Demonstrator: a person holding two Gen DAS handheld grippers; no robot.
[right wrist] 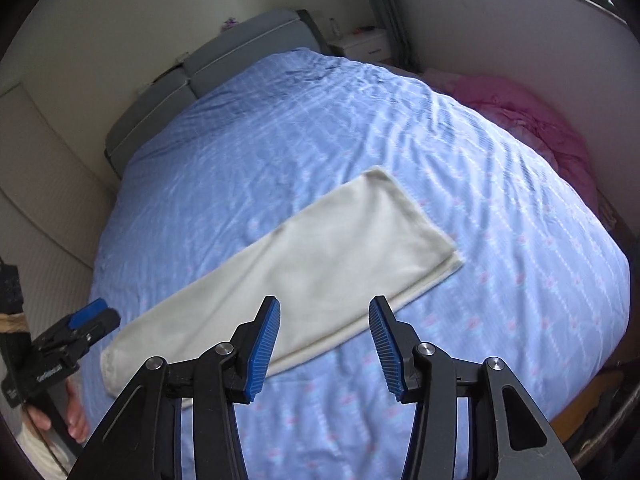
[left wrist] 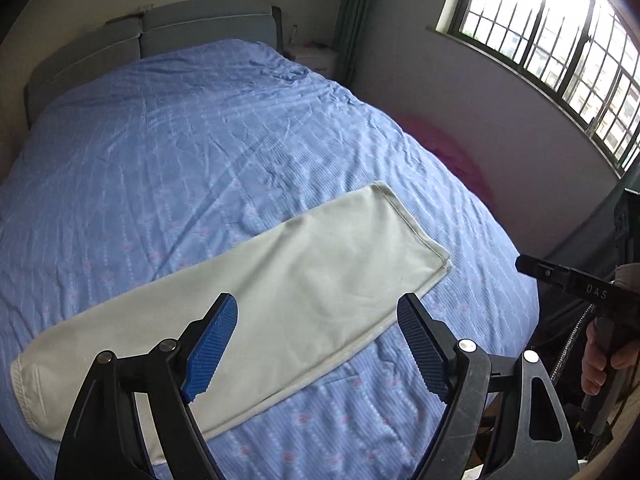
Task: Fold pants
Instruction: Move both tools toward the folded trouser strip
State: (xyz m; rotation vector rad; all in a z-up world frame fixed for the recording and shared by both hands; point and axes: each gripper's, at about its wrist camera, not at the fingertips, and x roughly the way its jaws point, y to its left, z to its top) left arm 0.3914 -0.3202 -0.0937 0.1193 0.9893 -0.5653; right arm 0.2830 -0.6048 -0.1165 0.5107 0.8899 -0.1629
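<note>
bed (left wrist: 180,140): wide, blue patterned cover, creased | headboard (left wrist: 200,24): grey, padded, against pale far wall | window (left wrist: 560,40): barred, dark frame, bright daylight, on the right-hand wall | curtain (left wrist: 356,12): green, in the corner | nightstand (right wrist: 360,46): white, beside headboard | pink bedding (right wrist: 532,120): heaped between bed and window wall

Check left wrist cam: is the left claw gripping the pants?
No. The left claw is open and holds nothing above the pants, which lie flat on the bed.
</note>
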